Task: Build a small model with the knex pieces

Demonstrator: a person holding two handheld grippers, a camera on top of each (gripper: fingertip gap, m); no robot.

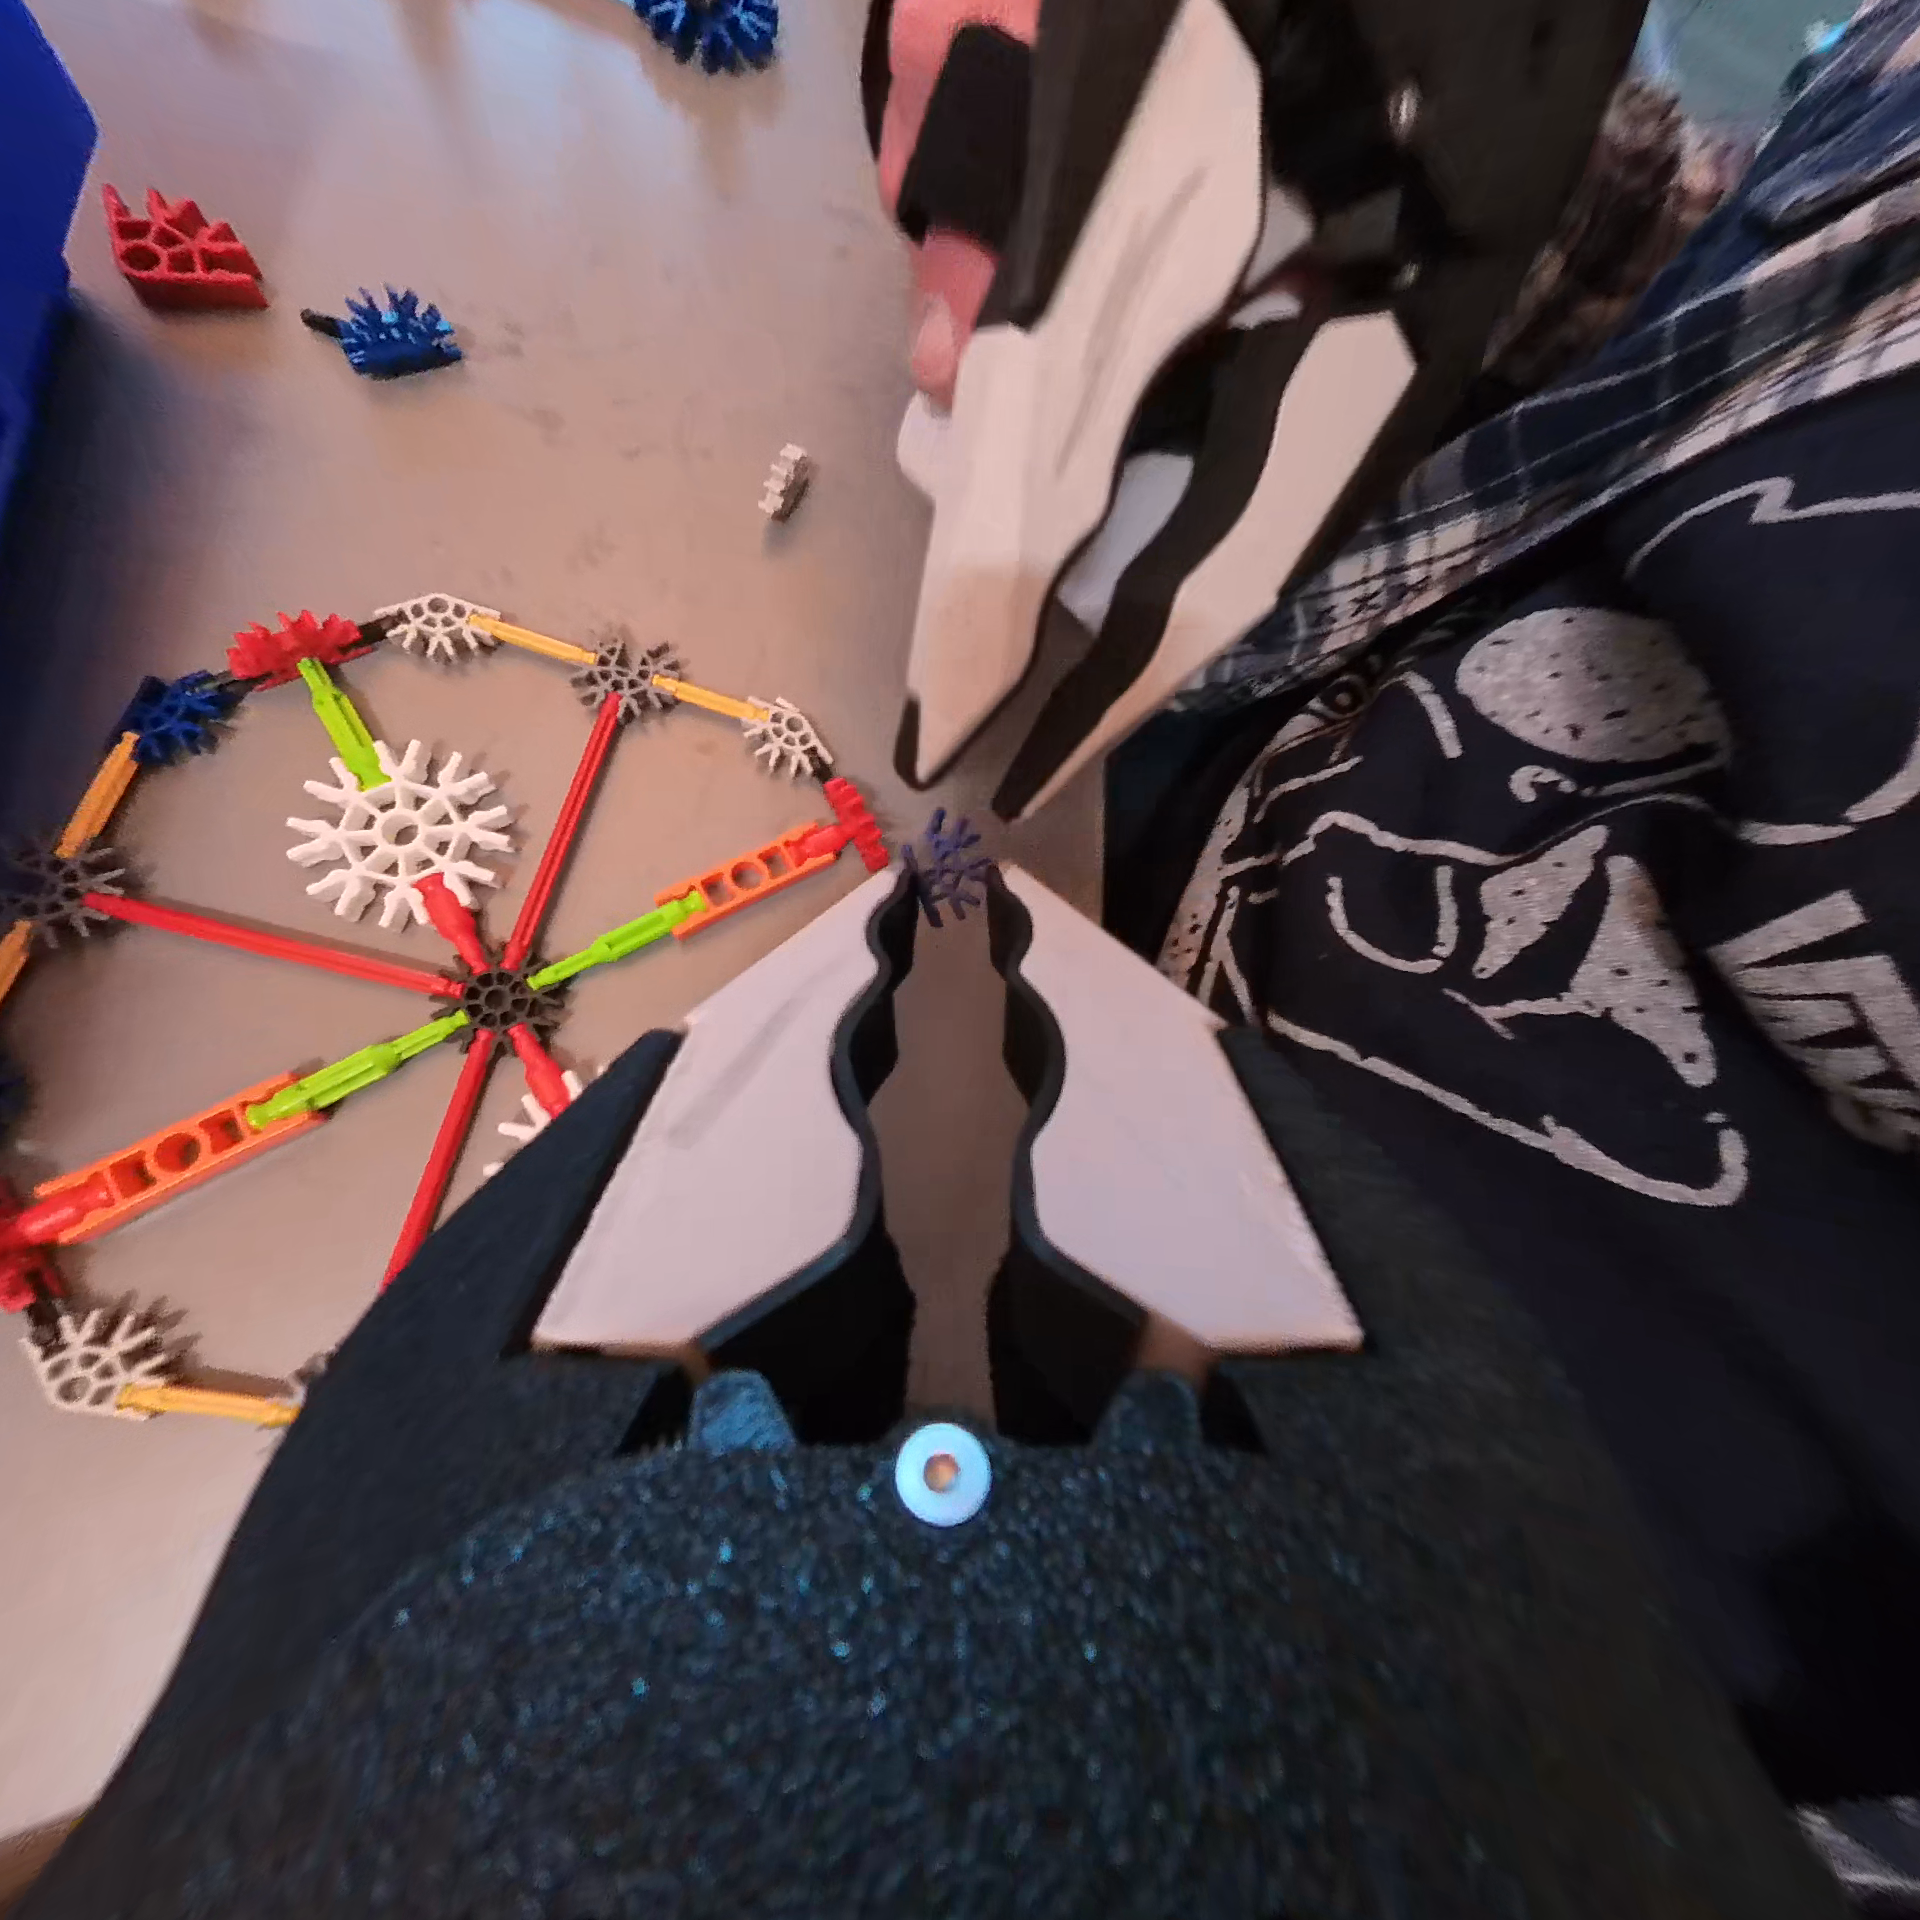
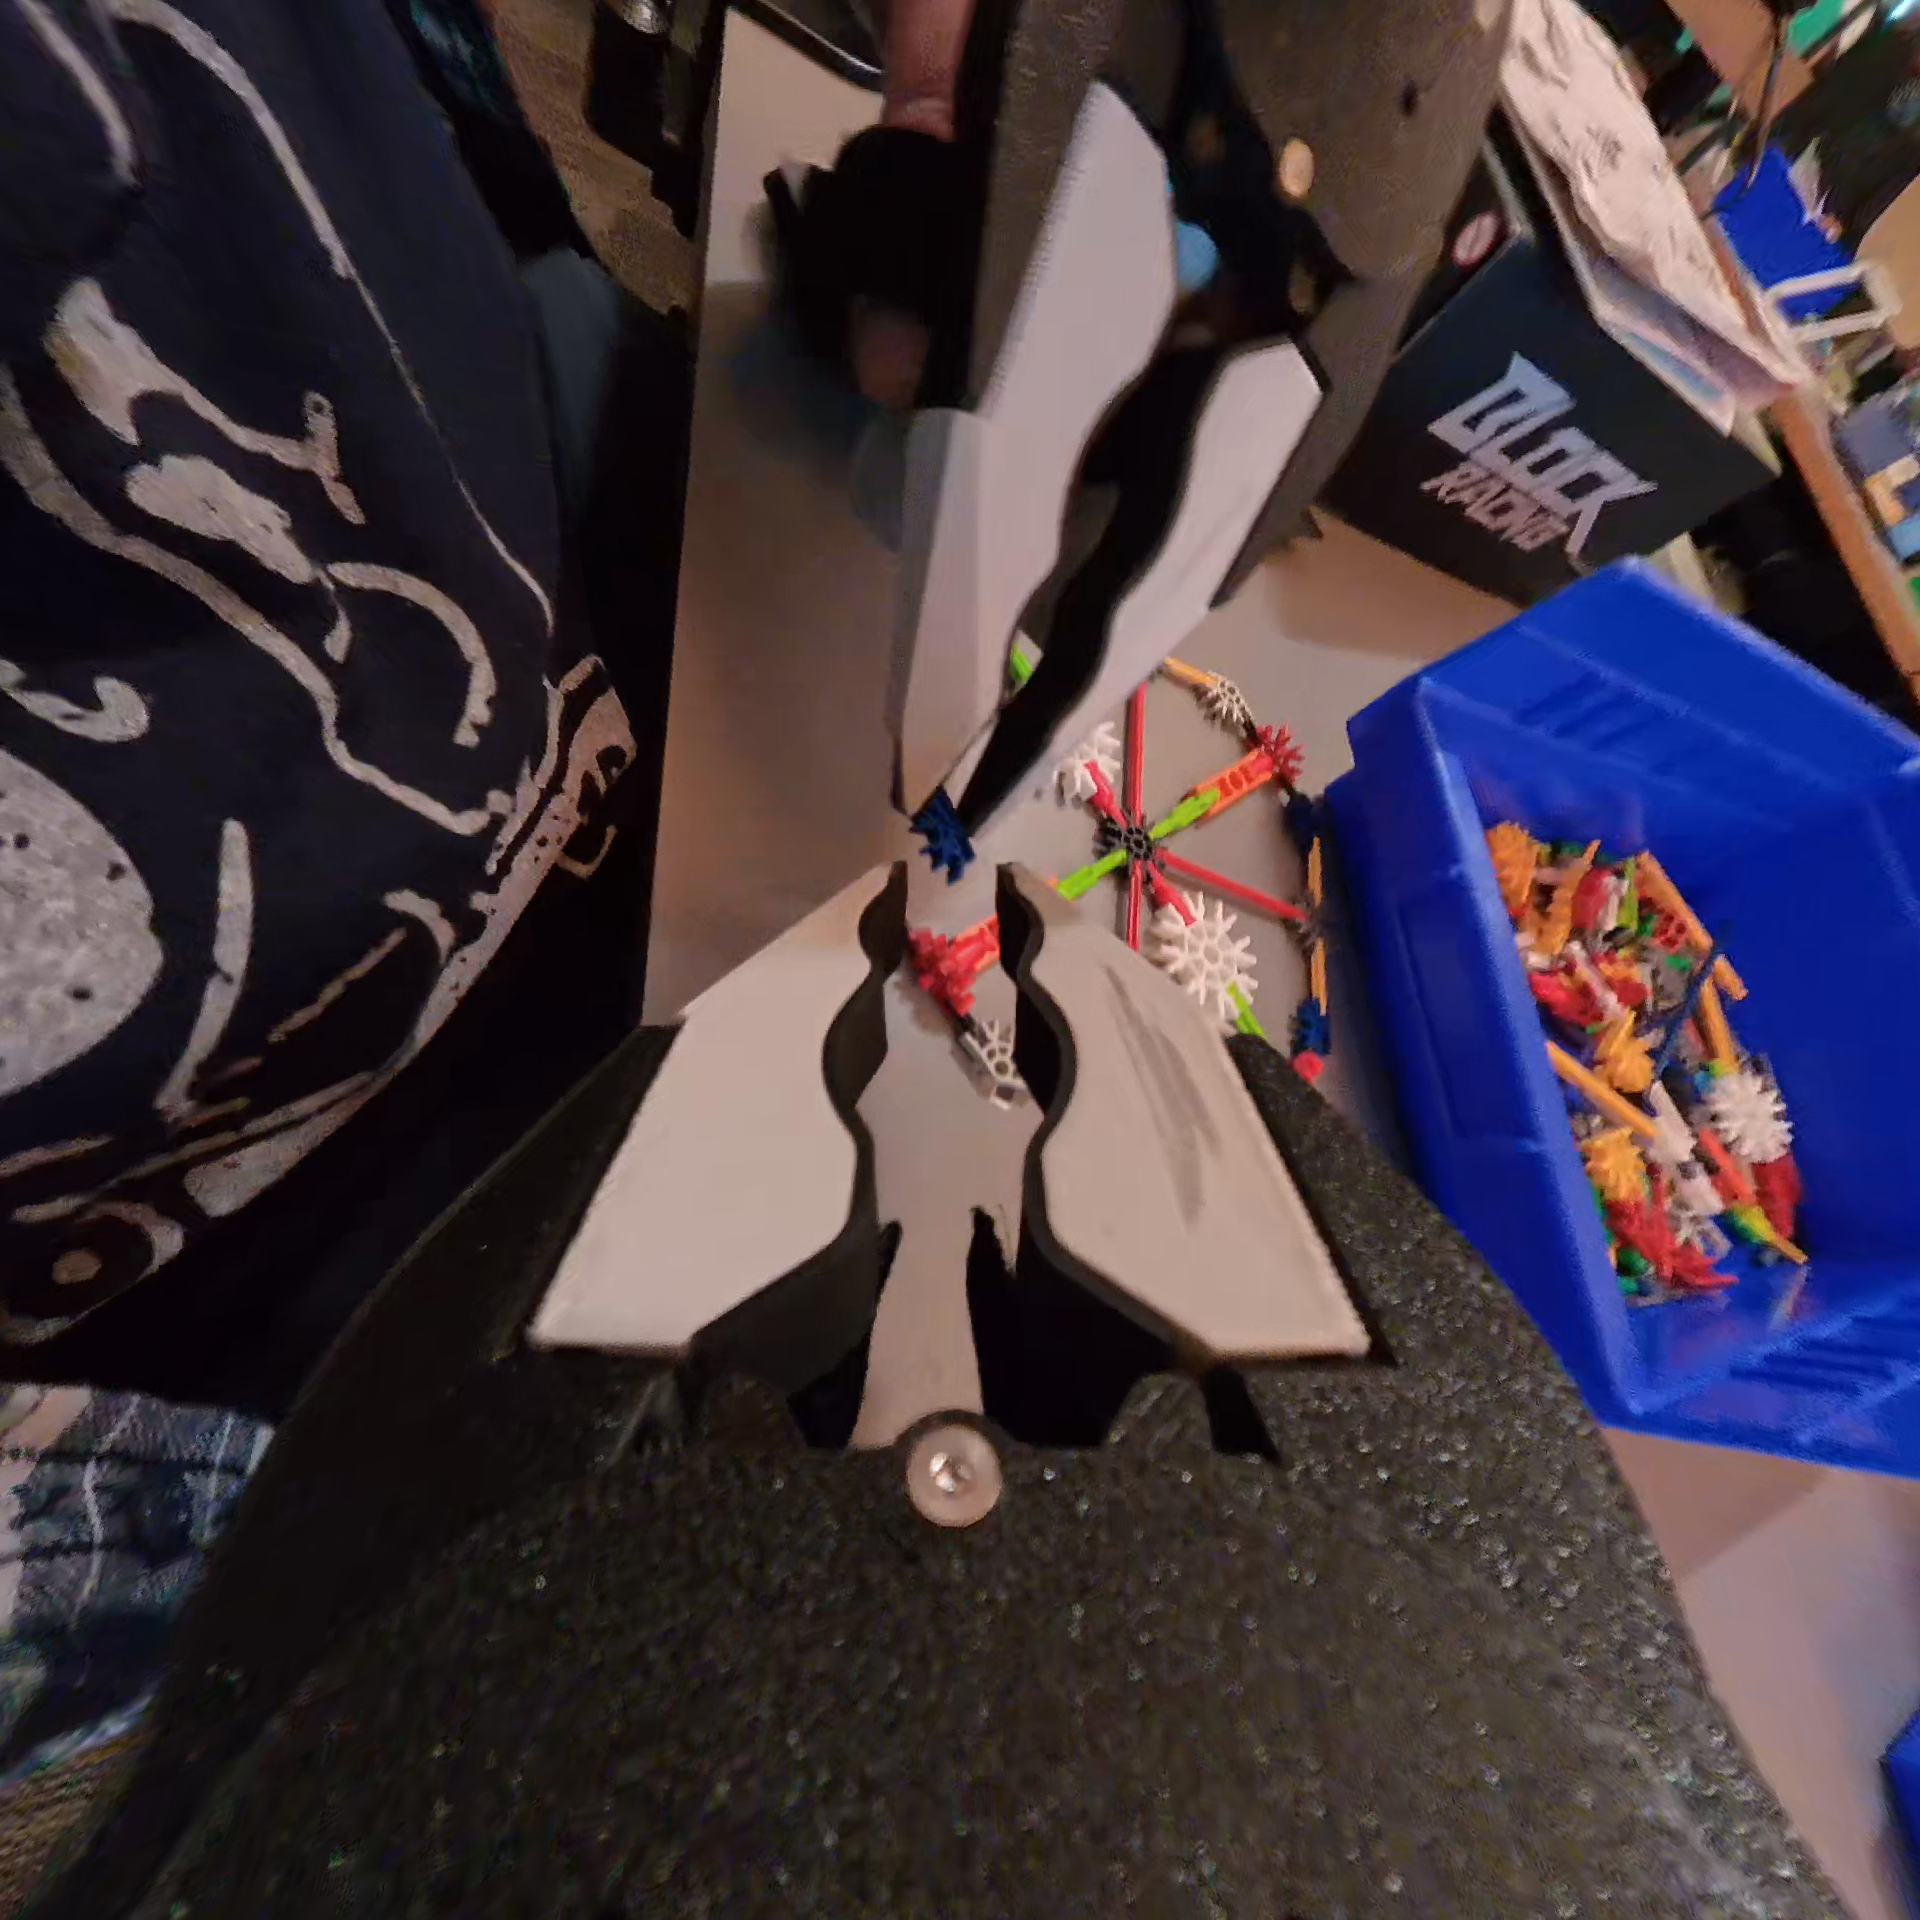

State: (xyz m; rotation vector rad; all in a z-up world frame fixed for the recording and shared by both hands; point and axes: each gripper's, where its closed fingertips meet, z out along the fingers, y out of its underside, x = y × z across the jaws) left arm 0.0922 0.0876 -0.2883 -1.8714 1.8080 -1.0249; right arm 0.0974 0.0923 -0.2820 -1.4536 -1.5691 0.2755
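My left gripper [image 1: 948,888] is shut on a small dark blue snowflake connector [image 1: 945,862] and holds it by its tips above the table. From the right wrist view this gripper [image 2: 928,802] comes down from the top with the blue connector [image 2: 943,833] in its tips. My right gripper [image 2: 953,883] is open and empty, its tips just short of that connector. In the left wrist view it [image 1: 961,784] points down at the connector from above. A flat rod-and-connector wheel [image 1: 499,997] lies on the table to the left, with a red connector [image 1: 857,821] at its near rim.
A blue bin [image 2: 1382,935] full of mixed rods and connectors [image 2: 1642,1070] stands beside the wheel [image 2: 1135,836]. Loose pieces lie on the beige table [image 1: 623,312]: a red connector [image 1: 177,249], a blue one [image 1: 400,332], a grey one [image 1: 787,480]. A person's dark printed shirt [image 1: 1558,935] is close by.
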